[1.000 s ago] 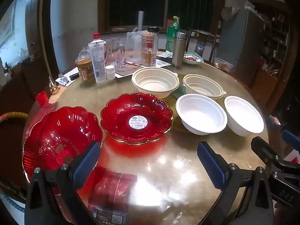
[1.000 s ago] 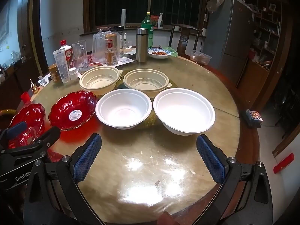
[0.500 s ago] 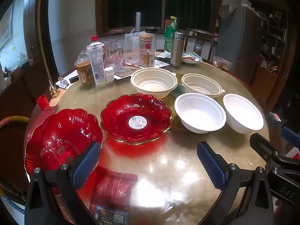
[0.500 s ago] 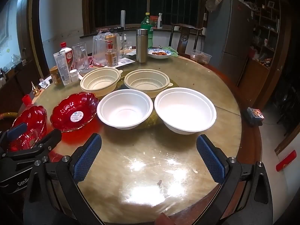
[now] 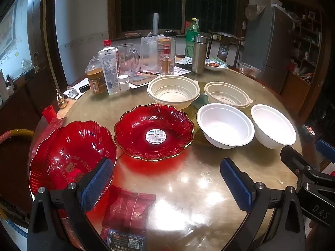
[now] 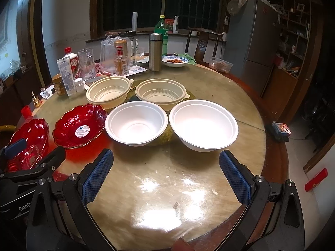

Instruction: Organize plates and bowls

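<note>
Two red scalloped plates lie on the round table: one with a white sticker (image 5: 153, 131) (image 6: 80, 128), another at the near left edge (image 5: 70, 154) (image 6: 28, 140). Two white bowls (image 5: 226, 124) (image 5: 273, 125) stand to their right, seen close in the right wrist view (image 6: 136, 122) (image 6: 203, 123). Behind them stand two cream ribbed bowls (image 5: 173, 91) (image 5: 227, 95). My left gripper (image 5: 166, 183) is open and empty, its left pad over the near red plate's rim. My right gripper (image 6: 166, 177) is open and empty, short of the white bowls.
Bottles, jars, a glass mug and a steel flask (image 5: 199, 54) crowd the table's far side, with a dish of food (image 6: 174, 61). A red packet (image 5: 127, 211) lies near the front edge. A fridge (image 6: 256, 41) and shelves stand at the right.
Both views have shifted slightly, with the dishes a little nearer and lower in the frame. No dish has moved, and both grippers stay open.
</note>
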Motion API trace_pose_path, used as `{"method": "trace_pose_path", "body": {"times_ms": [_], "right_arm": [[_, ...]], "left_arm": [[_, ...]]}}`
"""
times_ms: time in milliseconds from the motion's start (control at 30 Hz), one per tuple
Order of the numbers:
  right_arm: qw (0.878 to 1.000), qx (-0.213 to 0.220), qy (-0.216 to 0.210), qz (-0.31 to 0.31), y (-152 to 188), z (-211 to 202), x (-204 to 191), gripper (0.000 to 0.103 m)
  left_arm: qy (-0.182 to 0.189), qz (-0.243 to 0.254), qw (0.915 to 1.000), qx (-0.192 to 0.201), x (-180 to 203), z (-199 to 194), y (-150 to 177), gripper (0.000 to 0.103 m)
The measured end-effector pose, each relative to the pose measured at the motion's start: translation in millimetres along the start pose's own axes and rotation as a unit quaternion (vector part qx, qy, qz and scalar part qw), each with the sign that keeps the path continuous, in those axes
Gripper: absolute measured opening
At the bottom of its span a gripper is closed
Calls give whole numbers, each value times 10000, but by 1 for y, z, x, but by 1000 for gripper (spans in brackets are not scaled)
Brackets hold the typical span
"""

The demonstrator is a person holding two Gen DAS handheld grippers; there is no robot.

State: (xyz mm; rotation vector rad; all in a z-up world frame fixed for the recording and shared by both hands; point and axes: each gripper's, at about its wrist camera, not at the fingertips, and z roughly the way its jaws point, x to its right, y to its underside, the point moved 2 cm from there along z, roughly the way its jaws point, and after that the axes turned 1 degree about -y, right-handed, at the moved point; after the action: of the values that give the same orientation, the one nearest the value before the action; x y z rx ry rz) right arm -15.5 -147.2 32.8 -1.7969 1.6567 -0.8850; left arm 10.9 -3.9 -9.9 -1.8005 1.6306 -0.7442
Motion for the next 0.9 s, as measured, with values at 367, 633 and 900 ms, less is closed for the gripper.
{"method": "trace_pose_path", "body": {"times_ms": [367, 633, 900], "right_arm": [[10000, 2, 35, 16, 0, 0, 2, 103], [10000, 6, 30, 21, 0, 0, 2, 103], [10000, 5, 36, 31, 0, 1, 3, 103]], "left_arm": [[38, 14, 10000, -17, 1, -1, 1, 103], [77, -6, 10000, -34, 1, -1, 2, 103], [129, -26, 9999, -87, 0, -1, 3, 103]]}}
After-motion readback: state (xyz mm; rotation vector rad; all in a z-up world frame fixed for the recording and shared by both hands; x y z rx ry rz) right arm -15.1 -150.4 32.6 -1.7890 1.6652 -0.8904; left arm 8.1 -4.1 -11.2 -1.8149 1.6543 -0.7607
